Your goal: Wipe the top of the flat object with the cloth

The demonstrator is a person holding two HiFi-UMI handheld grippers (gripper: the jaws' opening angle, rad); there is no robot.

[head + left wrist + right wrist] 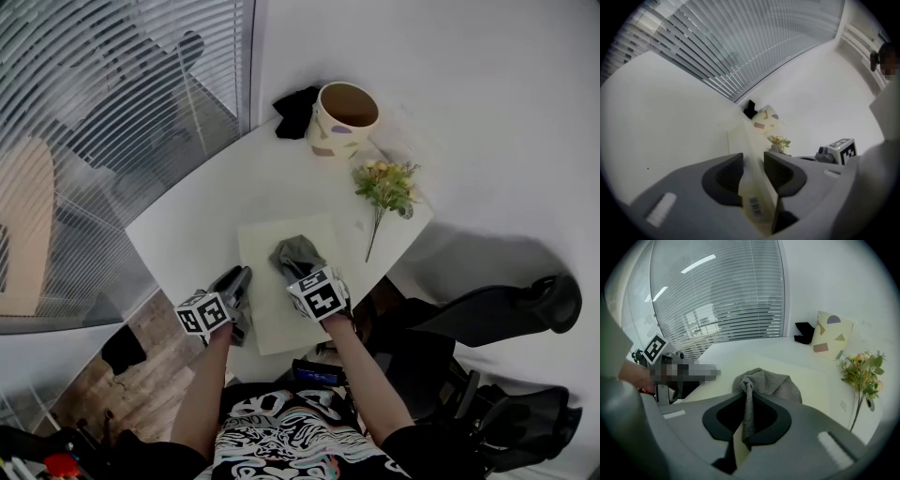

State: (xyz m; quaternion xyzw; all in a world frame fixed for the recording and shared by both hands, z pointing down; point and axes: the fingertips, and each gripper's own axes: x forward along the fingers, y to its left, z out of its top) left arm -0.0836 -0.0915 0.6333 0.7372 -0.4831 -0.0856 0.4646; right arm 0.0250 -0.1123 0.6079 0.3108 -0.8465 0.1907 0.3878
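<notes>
Left gripper (753, 161) fingers pinch thin cream board (272, 309) edge | right gripper (747, 401) fingers clamp bunched grey knit cloth (764, 380) on board

Your right hand-held gripper (749, 399), matt grey plastic with darker pads, pinches a grey cloth (764, 380) of coarse, nubbly weave. Your left hand-held gripper (753, 164), the same matt plastic with ridged pads, clamps the flat object (752, 183), pale cream, smooth and matt like card, bearing a paper barcode label (754, 206). The surface (197, 225) beneath is smooth, matt white.
</notes>
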